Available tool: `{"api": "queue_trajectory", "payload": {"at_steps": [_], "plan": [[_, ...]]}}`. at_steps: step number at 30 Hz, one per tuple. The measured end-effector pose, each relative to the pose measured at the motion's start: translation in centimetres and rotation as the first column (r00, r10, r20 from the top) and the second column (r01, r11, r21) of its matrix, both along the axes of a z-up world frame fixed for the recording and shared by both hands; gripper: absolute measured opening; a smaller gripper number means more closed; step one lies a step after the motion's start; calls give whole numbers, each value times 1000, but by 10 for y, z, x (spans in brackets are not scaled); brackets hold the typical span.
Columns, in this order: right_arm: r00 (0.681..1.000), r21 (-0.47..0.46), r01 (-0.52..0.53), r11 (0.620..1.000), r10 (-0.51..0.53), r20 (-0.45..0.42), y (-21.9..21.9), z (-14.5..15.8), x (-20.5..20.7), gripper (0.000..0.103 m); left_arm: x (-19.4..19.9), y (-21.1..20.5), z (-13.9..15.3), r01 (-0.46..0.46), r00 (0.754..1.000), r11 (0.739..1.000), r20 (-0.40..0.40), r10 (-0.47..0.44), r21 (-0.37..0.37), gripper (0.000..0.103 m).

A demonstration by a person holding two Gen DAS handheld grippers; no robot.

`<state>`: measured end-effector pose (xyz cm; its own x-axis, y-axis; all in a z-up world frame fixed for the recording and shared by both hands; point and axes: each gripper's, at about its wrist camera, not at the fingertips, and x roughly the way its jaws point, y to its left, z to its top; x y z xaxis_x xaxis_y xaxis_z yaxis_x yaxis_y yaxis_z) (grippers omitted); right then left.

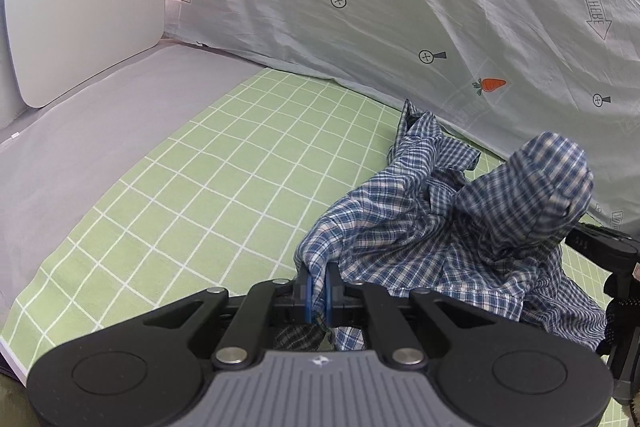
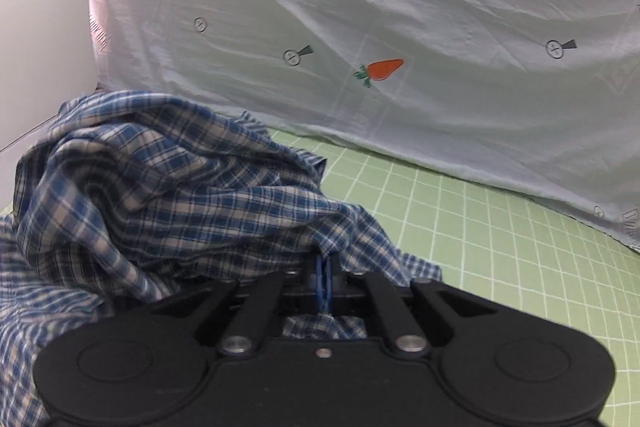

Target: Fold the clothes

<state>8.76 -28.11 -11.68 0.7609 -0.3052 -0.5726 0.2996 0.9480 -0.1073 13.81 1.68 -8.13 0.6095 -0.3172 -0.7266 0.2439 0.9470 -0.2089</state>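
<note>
While the blue plaid shirt lay bunched on the green checked sheet, the left gripper stood clamped on a fold at the garment's near left edge, its blue pads pressed together with cloth between them. The right gripper was likewise clamped on plaid fabric, its fingers closed on a thin fold, and much of the shirt was draped in a raised heap over and to the left of that tool. Behind the shirt hung a pale sheet printed with carrots and arrows. A white panel stood at far left.
</note>
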Motion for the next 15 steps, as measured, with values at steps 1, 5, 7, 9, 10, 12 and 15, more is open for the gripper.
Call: {"api": "queue_trajectory", "payload": {"at_steps": [1,5,7,9,10,12,15], "plan": [[999,-3,45,999,-45,16,-12,4,-3,2,0,0,-1,-6,1000,1000,-3,6,-2,6],[965,-48,260,964,-257,53,-64,14,-23,0,2,-1,-4,-25,1000,1000,-19,25,-9,6],[929,-81,369,926,-366,56,-91,15,-39,0,3,-1,-6,-34,999,999,-27,34,-9,6],[889,-46,457,888,-455,52,-120,15,-60,0,4,-2,-8,-44,998,999,-36,44,-8,6],[879,-25,475,879,-474,47,-129,14,-70,0,5,-2,-8,-49,998,999,-40,49,-7,6],[882,1,472,882,-471,23,-133,8,-86,1,7,-2,-12,-63,996,998,-60,62,-6,7],[898,29,440,897,-440,-22,-128,-4,-100,6,11,-5,-16,-81,993,997,-85,81,9,9]]}}
